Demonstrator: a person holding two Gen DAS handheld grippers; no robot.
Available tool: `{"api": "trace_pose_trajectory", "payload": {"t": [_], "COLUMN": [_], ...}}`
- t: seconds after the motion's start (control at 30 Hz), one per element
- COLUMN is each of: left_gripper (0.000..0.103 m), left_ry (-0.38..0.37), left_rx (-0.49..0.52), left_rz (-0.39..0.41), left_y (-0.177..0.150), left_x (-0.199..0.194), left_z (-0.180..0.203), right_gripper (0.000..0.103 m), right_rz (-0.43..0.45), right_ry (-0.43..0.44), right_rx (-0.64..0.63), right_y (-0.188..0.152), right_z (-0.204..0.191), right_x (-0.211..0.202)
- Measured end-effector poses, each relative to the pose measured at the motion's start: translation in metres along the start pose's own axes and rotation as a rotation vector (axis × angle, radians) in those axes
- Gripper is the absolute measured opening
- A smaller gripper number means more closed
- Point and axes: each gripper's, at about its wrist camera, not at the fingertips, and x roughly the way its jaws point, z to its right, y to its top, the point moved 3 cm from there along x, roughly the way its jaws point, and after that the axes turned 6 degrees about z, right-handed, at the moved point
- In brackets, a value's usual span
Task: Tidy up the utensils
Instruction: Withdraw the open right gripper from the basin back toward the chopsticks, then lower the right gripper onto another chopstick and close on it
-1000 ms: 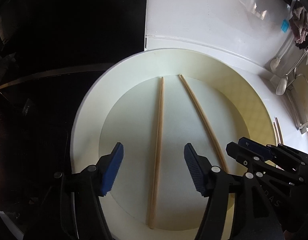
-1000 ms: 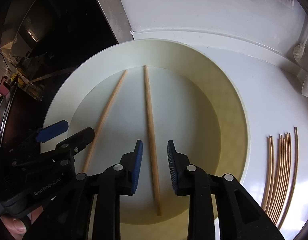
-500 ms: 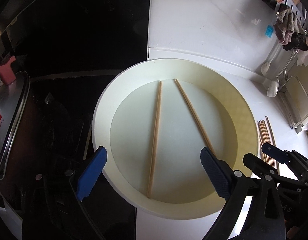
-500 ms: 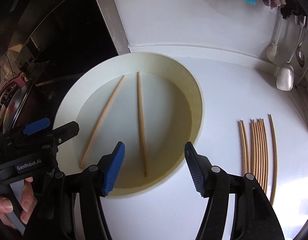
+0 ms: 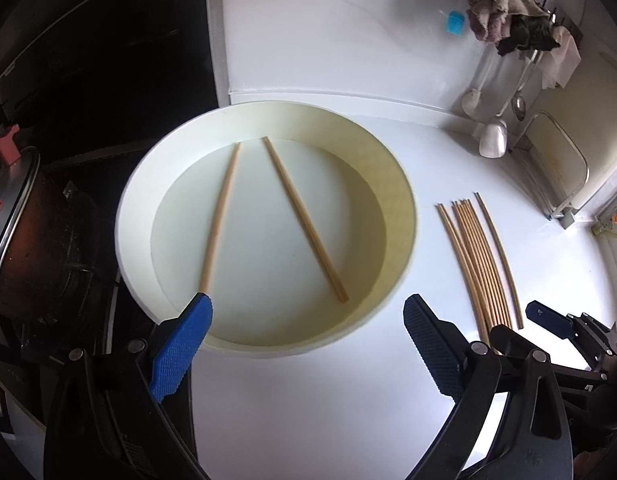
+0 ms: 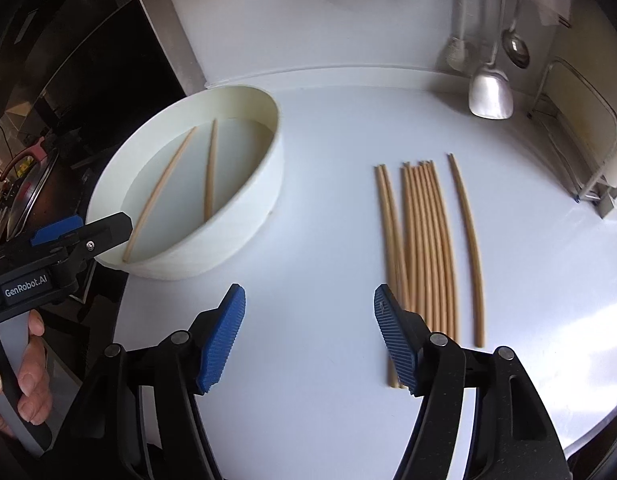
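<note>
Both wrist views angled down, sharing basin [image 5: 404, 216], chopsticks [image 6: 424, 248]

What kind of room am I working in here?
Most likely a home kitchen: a stove with a pot on the left, ladles hanging at the back wall, chopsticks on the white counter.

We're pretty clearly looking at a home kitchen. The white desk [image 6: 328, 320] runs up to a white backsplash where a ladle [image 6: 491, 92], a spoon [image 6: 516, 50] and a dish brush [image 5: 473, 98] hang from a rail, with rags [image 5: 496, 16] draped over it. At the desk's left edge we get a black stove [image 5: 88, 272] with a lidded pot [image 5: 12, 216], and a cutting board [image 5: 556, 168] leans in the far right corner.
</note>
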Motion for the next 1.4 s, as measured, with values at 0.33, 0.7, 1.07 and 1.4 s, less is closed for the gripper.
{"api": "trace_pose_trajectory", "payload": {"t": [0.33,0.7,1.07,1.4], "left_gripper": [0.096,0.096,0.096,0.096], "left_ry": [-0.088,-0.069,-0.034,0.048], "left_rx": [0.069,0.076,-0.035,-0.062], "left_rz": [0.005,-0.042,-0.017,0.019], "left_y": [-0.022,-0.039,-0.045,-0.055], "left_x": [-0.002,0.024,0.066,0.078], "left_z": [0.084,0.141,0.159,0.151], "right_gripper": [0.064,0.066,0.066,0.066], "right_rz": [0.038,0.065,0.095,0.119], "right_ry": [-0.109,-0.167,-0.115,-0.100], "right_rx": [0.082,0.104,0.086,0.041], "right_y": [-0.030,-0.042,-0.043,-0.039], "right_z": [0.086,0.155,0.178,0.178], "right_x": [-0.025,-0.022,0.023,0.046]}}
